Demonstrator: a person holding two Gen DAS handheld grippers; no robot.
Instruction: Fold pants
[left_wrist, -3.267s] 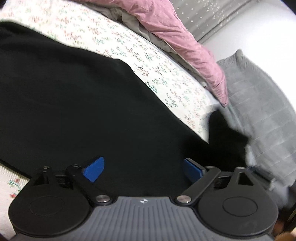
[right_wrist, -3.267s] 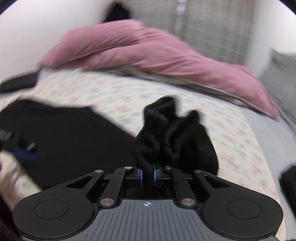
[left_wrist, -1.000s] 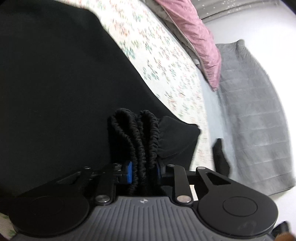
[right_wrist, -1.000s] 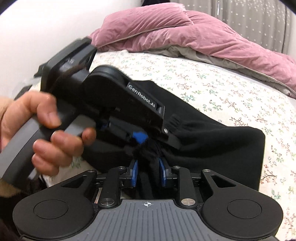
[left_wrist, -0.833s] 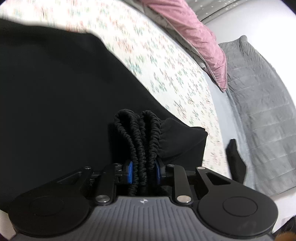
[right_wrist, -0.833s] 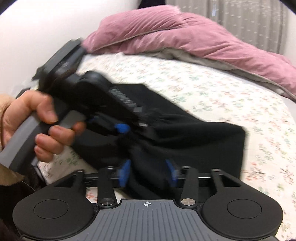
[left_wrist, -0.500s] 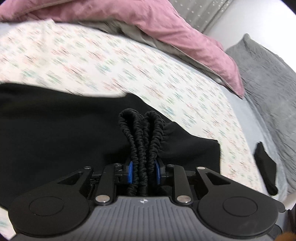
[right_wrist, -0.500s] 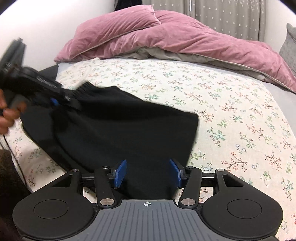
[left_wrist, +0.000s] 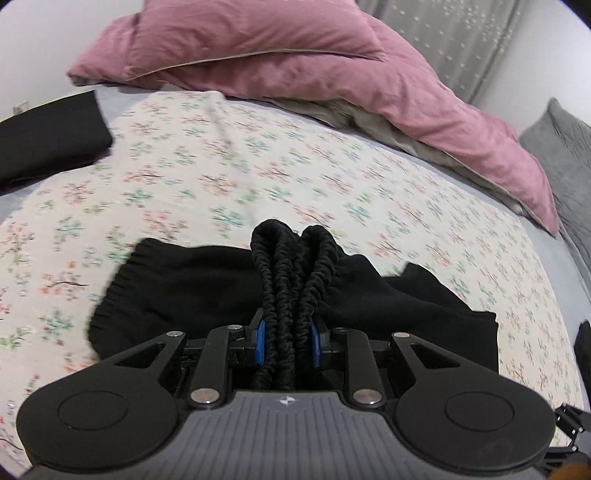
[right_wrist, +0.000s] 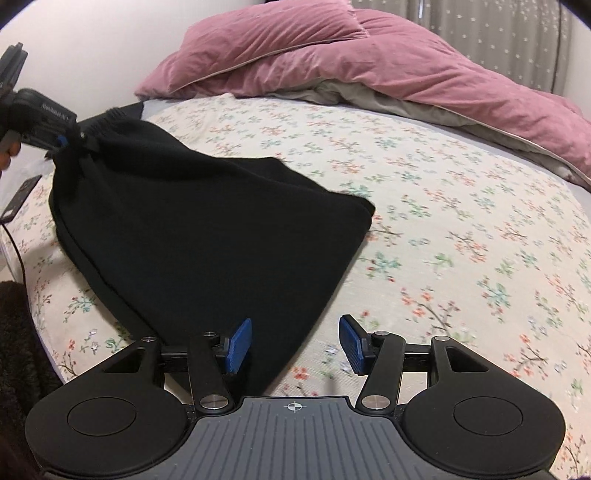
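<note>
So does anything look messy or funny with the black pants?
A bit. The black pants are not flat: the left gripper pinches the bunched waistband and lifts that end off the flowery sheet, so they hang in a lopsided triangle. The right gripper is open, with nothing pressed between its pads.

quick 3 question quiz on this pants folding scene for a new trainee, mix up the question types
1. True or false: the left gripper is clamped on the bunched waistband of the black pants.
2. What is between the pads of the right gripper? A) a fold of the pants B) nothing C) the pink duvet
3. Fill in: the pants lie on a sheet printed with ____.

Key: 1 true; 2 B; 3 flowers
</note>
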